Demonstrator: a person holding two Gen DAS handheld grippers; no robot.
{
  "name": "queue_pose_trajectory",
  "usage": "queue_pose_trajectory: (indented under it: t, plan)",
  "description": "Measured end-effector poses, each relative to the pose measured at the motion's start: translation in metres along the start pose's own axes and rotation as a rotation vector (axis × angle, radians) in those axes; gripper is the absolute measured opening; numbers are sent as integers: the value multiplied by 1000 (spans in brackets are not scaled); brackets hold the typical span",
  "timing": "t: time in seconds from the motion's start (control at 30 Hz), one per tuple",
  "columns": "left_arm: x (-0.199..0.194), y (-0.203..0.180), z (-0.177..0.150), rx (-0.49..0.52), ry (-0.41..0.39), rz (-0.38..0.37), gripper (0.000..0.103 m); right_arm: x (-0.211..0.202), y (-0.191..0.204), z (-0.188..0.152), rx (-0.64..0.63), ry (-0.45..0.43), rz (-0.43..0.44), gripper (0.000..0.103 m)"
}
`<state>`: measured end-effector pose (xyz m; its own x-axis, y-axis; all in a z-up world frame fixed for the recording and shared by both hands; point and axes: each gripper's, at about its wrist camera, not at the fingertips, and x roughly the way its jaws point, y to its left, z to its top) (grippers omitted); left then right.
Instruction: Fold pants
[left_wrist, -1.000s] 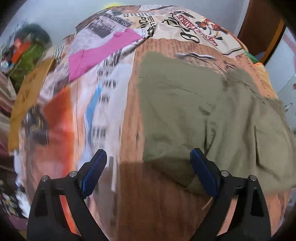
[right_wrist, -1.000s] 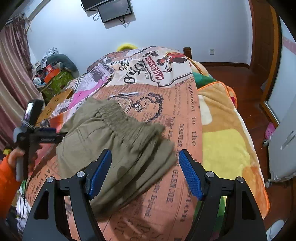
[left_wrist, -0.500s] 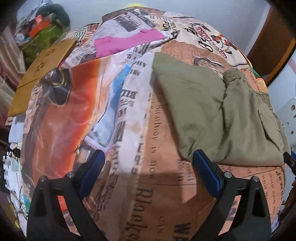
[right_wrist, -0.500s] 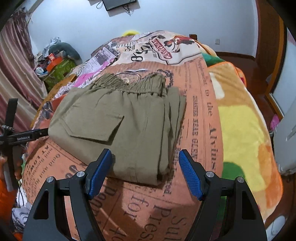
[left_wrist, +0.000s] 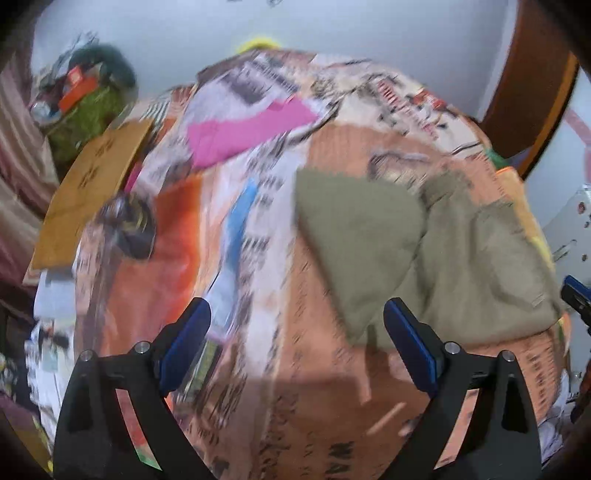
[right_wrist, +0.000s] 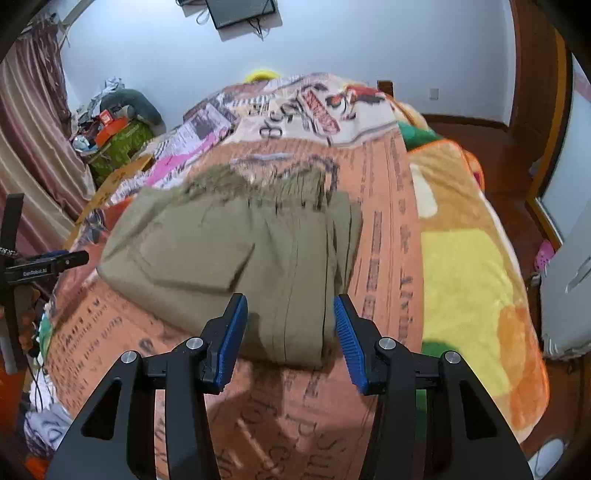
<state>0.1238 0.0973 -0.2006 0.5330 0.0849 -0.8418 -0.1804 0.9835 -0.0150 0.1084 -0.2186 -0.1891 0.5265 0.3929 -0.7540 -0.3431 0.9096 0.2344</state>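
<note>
Right gripper (right_wrist: 290, 332) unclenched, jaws straddling near edge of folded pants (right_wrist: 229, 251) on bedspread (right_wrist: 388, 229); left gripper (left_wrist: 295, 354) also unclenched, pants ahead-right of it, right gripper nearer

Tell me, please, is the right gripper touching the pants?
Cannot tell. In the right wrist view the right gripper stands open around the near edge of the pants, but motion blur hides whether its pads meet the cloth.

Open left tool (left_wrist: 297, 341) beside folded pants (left_wrist: 424, 254)
</note>
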Motion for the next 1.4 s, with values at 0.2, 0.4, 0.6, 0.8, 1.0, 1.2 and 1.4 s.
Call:
queue_pose_trajectory:
  t: [0.2, 0.4, 0.6, 0.8, 1.0, 1.2, 1.4]
  plan:
    - [11, -43, 46, 88, -29, -107, 96, 10, -1, 30, -34, -39, 12, 45]
    - [50, -85, 75, 158, 19, -175, 90, 45, -8, 54, -68, 0, 33, 45]
    - [81, -122, 85, 237, 70, -232, 70, 85, -23, 64, -71, 82, 42, 45]
    - [107, -130, 76, 284, 99, -176, 51, 93, -15, 60, -145, 90, 58, 24]
    - [110, -124, 71, 271, 79, -168, 53, 93, -15, 59, -167, 89, 37, 21]
    - [107, -123, 72, 268, 81, -169, 55, 93, -12, 65, -174, 106, 15, 21]
    - [77, -112, 71, 266, 47, -138, 57, 70, -6, 72, -202, 90, -37, 21]
